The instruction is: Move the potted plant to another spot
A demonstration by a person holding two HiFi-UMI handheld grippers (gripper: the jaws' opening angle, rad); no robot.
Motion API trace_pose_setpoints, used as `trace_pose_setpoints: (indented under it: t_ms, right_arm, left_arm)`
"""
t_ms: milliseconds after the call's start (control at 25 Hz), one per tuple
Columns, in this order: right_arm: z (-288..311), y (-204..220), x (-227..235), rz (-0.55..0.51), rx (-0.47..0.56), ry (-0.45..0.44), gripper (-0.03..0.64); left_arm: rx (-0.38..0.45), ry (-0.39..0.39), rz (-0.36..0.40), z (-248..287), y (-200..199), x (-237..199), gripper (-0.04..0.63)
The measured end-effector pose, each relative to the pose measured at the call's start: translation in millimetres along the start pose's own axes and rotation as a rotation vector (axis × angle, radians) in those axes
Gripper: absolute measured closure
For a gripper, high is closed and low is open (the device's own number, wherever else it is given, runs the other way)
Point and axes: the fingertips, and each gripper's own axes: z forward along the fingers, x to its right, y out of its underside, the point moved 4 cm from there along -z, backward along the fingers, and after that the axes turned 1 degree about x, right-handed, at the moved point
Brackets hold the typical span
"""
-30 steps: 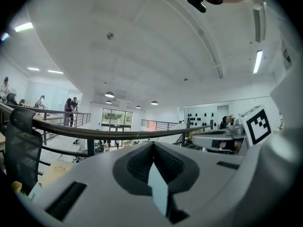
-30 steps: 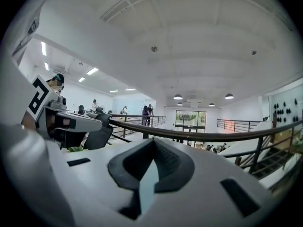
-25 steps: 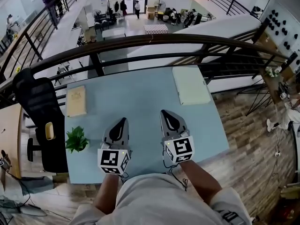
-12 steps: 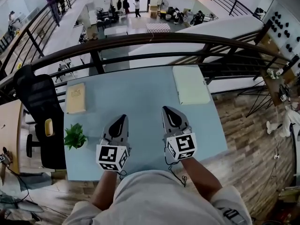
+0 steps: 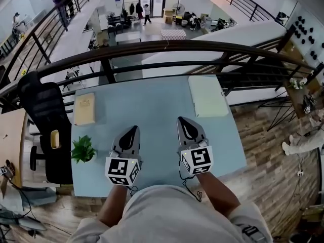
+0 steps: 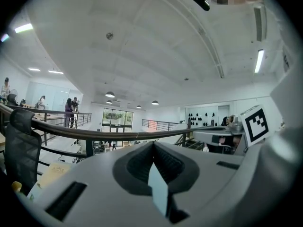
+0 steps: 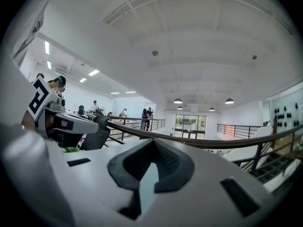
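Both the left hand-held gripper (image 5: 132, 130) and the right hand-held gripper (image 5: 183, 121) were closed and empty at lower centre, while the potted plant (image 5: 82, 149) stood at lower left by the worktop (image 5: 152, 100) edge, where a nudge from unopened jaws might tip it off

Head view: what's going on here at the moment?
A person holds tongs in each hand over the light blue table. Both the left tongs and the right tongs are shut and empty. The small green potted plant stands untouched near the table's left edge, beside the left tongs but apart from them. The move has not yet begun.
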Motion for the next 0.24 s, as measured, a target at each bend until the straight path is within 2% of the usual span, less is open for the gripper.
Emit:
trace_pose_setpoints:
  t_ms: [240]
  right_arm:
    - [-2.5, -2.4, -5.0, -0.074, 0.006, 0.006, 0.614]
  left_arm:
    - [-0.013, 0.004, -0.014, -1.8, 3.0, -3.0, 0.584]
